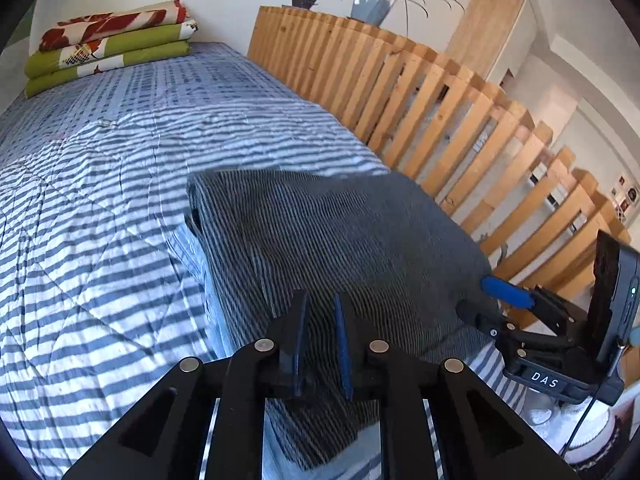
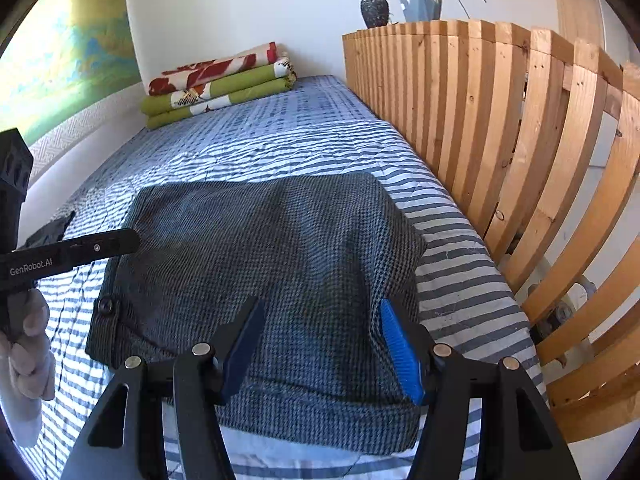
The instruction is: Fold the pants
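Left gripper (image 1: 320,312): its two blue-padded fingers stand nearly together, only a narrow slit between them, above the near part of the pants; no cloth shows pinched in the slit.
Right gripper (image 2: 320,328): jaws about half apart, blue pads facing each other over the near right part of the pants; the cloth lies flat beneath them and whether the pads touch it cannot be told.
Pants (image 2: 260,264): dark blue-grey checked cloth, folded into a broad rectangle, lying flat on the near part of the bed, its right edge close to the bed's right edge.
Button (image 2: 105,305): dark, on the waistband at the left edge of the folded pants.
Bedspread (image 1: 100,200): blue and white striped, quilted and lightly creased, covering the bed under the pants.
Folded blankets (image 1: 108,46): a stack at the far end of the bed, green ones below, a red-and-cream flowered one on top, well apart from the pants.
Wooden slat railing (image 2: 500,140): runs along the right side of the bed.
Dark vase (image 2: 374,10): on top of the railing's far end.
White plant pot (image 2: 420,2): just beside the vase, holding a plant with long thin leaves.
Hand (image 2: 28,348): at the left edge of the right wrist view, wrapped round the black handle of the other gripper.
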### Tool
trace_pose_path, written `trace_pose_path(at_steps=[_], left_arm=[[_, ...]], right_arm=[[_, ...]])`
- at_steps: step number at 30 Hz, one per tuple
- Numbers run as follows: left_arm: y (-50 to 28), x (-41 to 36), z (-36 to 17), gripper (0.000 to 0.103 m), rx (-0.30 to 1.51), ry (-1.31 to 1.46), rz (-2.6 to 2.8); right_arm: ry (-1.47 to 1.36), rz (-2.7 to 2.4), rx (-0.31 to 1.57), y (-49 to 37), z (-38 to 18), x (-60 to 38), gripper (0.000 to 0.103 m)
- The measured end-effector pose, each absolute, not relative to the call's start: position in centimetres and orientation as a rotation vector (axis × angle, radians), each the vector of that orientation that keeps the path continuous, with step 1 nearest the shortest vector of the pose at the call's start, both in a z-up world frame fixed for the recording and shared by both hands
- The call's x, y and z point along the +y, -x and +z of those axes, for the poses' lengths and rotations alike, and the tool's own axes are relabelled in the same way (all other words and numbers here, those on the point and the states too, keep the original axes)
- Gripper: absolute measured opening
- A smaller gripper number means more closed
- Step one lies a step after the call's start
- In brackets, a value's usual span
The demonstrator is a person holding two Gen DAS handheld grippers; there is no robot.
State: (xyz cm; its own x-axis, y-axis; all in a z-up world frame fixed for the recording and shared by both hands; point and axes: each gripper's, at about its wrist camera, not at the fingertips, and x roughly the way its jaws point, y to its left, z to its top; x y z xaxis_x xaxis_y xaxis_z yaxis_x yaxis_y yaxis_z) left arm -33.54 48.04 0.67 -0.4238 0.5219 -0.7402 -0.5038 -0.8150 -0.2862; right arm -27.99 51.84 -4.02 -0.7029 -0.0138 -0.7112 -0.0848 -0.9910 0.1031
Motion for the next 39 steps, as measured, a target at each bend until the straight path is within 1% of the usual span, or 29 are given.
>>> trace_pose_path(at_steps=[2,4,6,7,8,12,13,14,16,19,22,24,26,30,32,39], left_arm=[[32.0,47.8,-0.2,0.015,0.014,1.192,2.241],[30.7,46.8,-0.6,0.015,0.012,1.218,2.241],[29.3,45.5,-0.7,0.022,0.025,1.263,2.238],[28.4,44.8,-0.6,0.029,0.042,1.275,2.244],[27.6,44.0,-0.5,0.031,0.058,1.289,2.246],[23.1,39.7,1.4,0.032,0.042,1.267,2.268],[21.9,38.5,1.9,0.035,0.035,1.256,2.273],[20.5,37.3,2.5,0.043,0.023,1.246,2.275],[17.8,34.8,3.7,0.053,0.002,1.217,2.292],[13.8,32.0,5.4,0.053,0.032,1.164,2.331],[10.3,29.3,6.7,0.054,0.037,1.140,2.346],[7.9,27.8,7.4,0.057,0.029,1.123,2.358],[5.4,26.5,8.0,0.065,0.031,1.098,2.376],[1.1,24.1,9.2,0.071,0.049,1.033,2.432],[-0.6,23.0,9.7,0.076,0.040,1.013,2.442],[-3.8,20.9,11.1,0.080,0.074,0.979,2.471]], right_arm=[[1.266,2.843,0.209,27.4,-4.7,51.1,0.057],[1.332,2.785,0.193,26.8,-5.5,50.5,0.056],[1.368,2.745,0.176,25.5,-5.8,50.0,0.056],[1.382,2.727,0.182,24.8,-5.9,49.9,0.056],[1.402,2.705,0.198,24.2,-5.8,49.8,0.056],[1.388,2.694,0.269,20.3,-4.5,49.1,0.056],[1.370,2.706,0.304,19.1,-4.1,49.0,0.056],[1.350,2.719,0.347,17.8,-3.6,48.7,0.057],[1.317,2.746,0.442,14.8,-2.8,48.0,0.057],[1.261,2.767,0.524,11.2,-1.4,46.0,0.057],[1.218,2.798,0.540,7.8,0.0,43.2,0.057],[1.203,2.818,0.526,5.8,0.8,40.7,0.057],[1.186,2.839,0.480,4.4,1.8,38.0,0.057],[1.131,2.856,0.415,1.4,3.3,33.5,0.058],[1.106,2.852,0.385,0.6,3.9,31.6,0.058],[1.031,2.834,0.167,-2.7,5.0,26.6,0.062]])
